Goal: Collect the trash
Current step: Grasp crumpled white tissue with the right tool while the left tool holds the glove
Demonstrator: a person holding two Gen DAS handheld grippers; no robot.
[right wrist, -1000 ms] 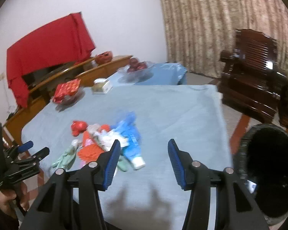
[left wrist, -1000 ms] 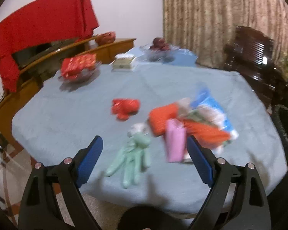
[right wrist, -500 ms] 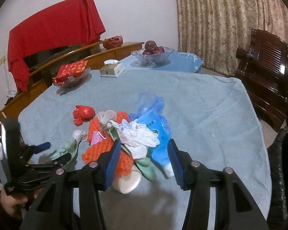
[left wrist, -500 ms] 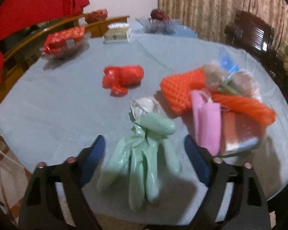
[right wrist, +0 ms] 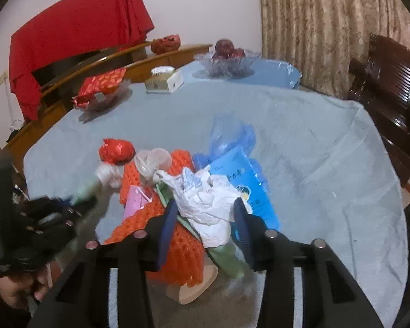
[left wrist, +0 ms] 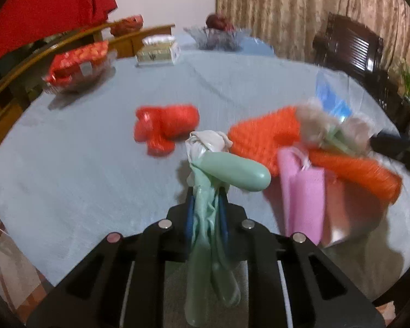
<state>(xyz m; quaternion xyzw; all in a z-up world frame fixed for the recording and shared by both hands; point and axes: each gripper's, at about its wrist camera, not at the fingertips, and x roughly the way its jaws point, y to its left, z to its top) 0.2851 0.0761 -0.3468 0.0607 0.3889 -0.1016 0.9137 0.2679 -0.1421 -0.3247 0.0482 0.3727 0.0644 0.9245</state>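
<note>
Two hand-held grippers are working on the trash heap at the near side of the worktop, which is covered with a light blue cloth. The left hand-held gripper is closing narrowly on the green rubber glove, and its blue pads are already pressing the glove from both sides. The right hand-held gripper is closing too, at a middle width, with the crumpled white tissue between its jaws; the pads seem not to be pressing it yet.

To do this step well, I think the left one should be squeezing firmly before lifting, because the glove is thin and slippery. The right one should be taking the tissue alone, not the orange net under it.

The glove's long axis is running along the gripper's own direction: the glove fingers are hanging toward the camera, and the cuff is pointing away, toward the red wrapper.
</note>
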